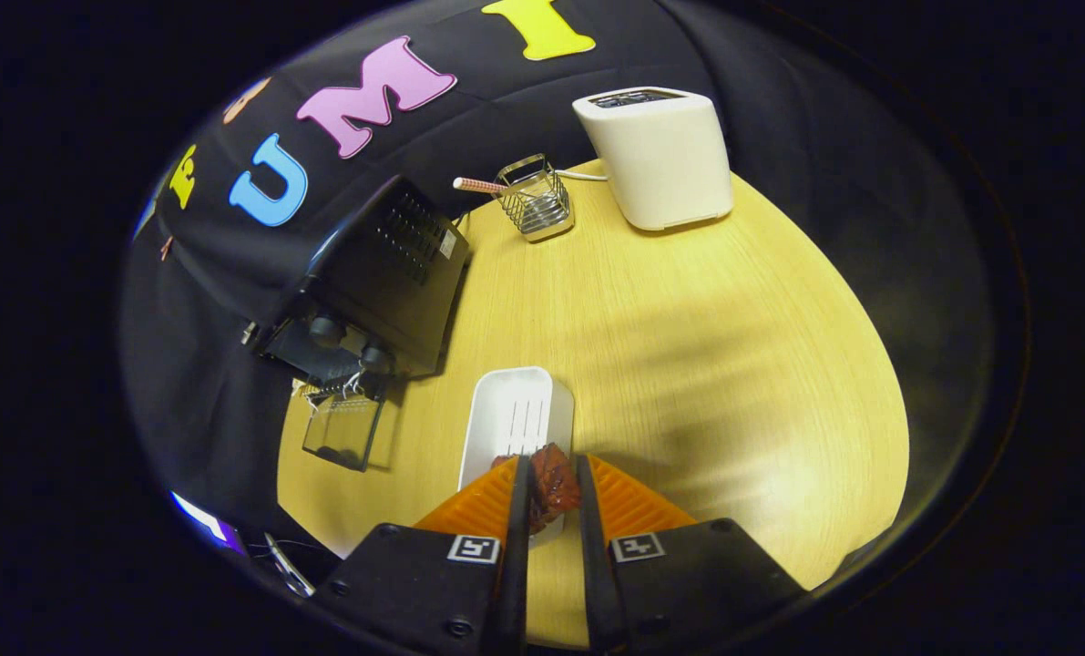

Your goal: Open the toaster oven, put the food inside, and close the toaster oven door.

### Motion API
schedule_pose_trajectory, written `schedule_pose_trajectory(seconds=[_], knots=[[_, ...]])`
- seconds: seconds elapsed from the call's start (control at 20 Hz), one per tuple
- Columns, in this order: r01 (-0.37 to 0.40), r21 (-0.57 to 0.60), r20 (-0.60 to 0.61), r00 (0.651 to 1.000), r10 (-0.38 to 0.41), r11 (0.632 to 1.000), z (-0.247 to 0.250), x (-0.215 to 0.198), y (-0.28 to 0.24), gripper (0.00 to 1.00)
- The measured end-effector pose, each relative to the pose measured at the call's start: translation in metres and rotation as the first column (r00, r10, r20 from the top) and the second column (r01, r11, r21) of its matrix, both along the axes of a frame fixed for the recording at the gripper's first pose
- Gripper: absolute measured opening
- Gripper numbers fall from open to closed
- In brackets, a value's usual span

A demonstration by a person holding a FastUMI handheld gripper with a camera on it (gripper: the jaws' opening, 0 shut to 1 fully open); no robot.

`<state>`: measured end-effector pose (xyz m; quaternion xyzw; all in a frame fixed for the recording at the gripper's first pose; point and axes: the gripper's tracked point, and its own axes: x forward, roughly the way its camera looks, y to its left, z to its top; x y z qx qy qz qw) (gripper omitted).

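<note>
My gripper (pixel 553 487) is squeezing a brown piece of food (pixel 552 485) between both fingers, over the white tray (pixel 515 415) on the yellow table (pixel 688 346). The black toaster oven (pixel 373 278) is sitting near the tray, and its glass door (pixel 342 433) is hanging open, I think.

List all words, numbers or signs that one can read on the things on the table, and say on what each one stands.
No readable words on the table's things.
Gripper, shut on the meat: two square code markers, no letters.
Toaster oven: a pale sticker, too small to read.
White toaster: no text visible.
</note>
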<state>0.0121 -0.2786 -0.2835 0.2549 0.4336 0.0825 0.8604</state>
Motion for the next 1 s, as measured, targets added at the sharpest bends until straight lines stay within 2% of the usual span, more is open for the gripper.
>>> schedule_pose_trajectory(seconds=[0.05,0.3,0.5,1.0], knots=[[0.004,0.015,-0.006,1.0,-0.004,1.0,0.001,0.001,0.0,0.25],[0.037,0.051,-0.001,0.999,-0.037,0.998,0.016,0.007,0.007,0.16],[0.025,0.031,0.033,0.999,-0.026,0.999,0.034,0.005,0.012,0.15],[0.152,-0.065,0.134,0.981,-0.142,0.986,0.094,-0.001,0.018,0.15]])
